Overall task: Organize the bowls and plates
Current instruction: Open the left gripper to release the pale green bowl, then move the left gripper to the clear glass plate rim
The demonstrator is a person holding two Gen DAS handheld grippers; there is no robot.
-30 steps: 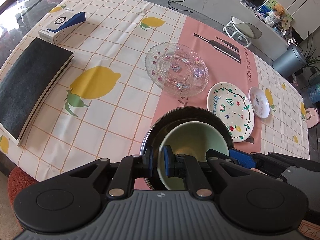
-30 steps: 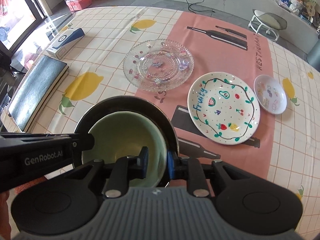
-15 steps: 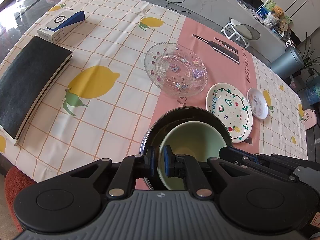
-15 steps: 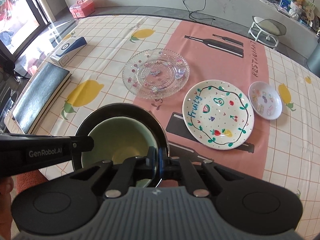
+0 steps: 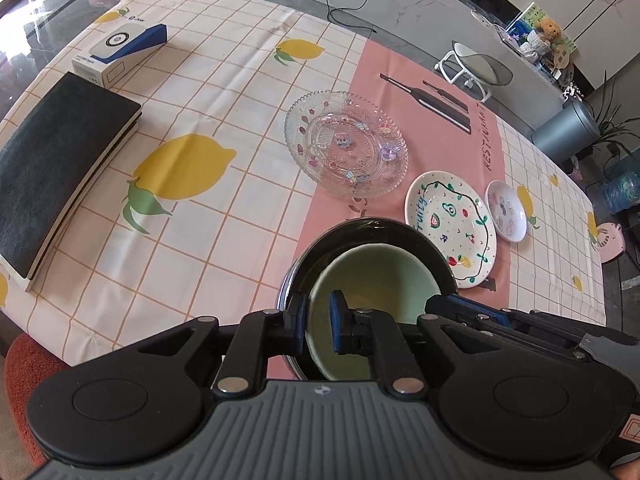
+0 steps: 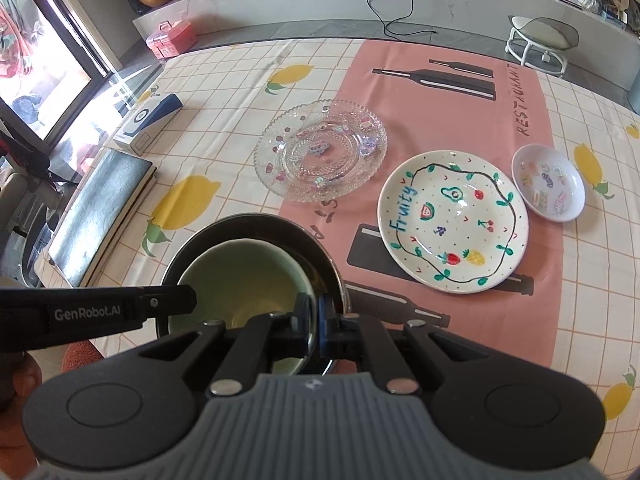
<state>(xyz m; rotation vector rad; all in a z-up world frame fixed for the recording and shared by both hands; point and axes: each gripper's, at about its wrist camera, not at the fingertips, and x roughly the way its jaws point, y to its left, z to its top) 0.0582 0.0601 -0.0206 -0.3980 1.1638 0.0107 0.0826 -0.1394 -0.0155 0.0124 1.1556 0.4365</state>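
A pale green bowl [image 5: 380,276] [image 6: 244,276] sits nested inside a black bowl [image 5: 368,226] [image 6: 256,220] near the table's front edge. My left gripper [image 5: 318,312] straddles both rims on the left side. One pad is outside the black bowl, the other inside the green one. Its jaws are opening, and a slit shows beside the inner pad. My right gripper [image 6: 316,308] pinches the green bowl's right rim. Its jaws are also opening, but the rim still fills the narrow gap. A glass plate [image 6: 320,150], a "Fruity" plate [image 6: 452,220] and a small white dish [image 6: 548,182] lie beyond.
A dark book [image 5: 60,160] and a white-and-blue box [image 5: 120,48] lie at the left of the lemon-print tablecloth [image 5: 192,252]. A red cushion [image 5: 24,380] shows below the table's near edge. Floor, a stool and a bin lie past the far edge.
The right jaws went from a wide straddle of the green rim to nearly together, and now stand a little apart. The left jaws have widened slightly. Bowls and plates have not shifted.
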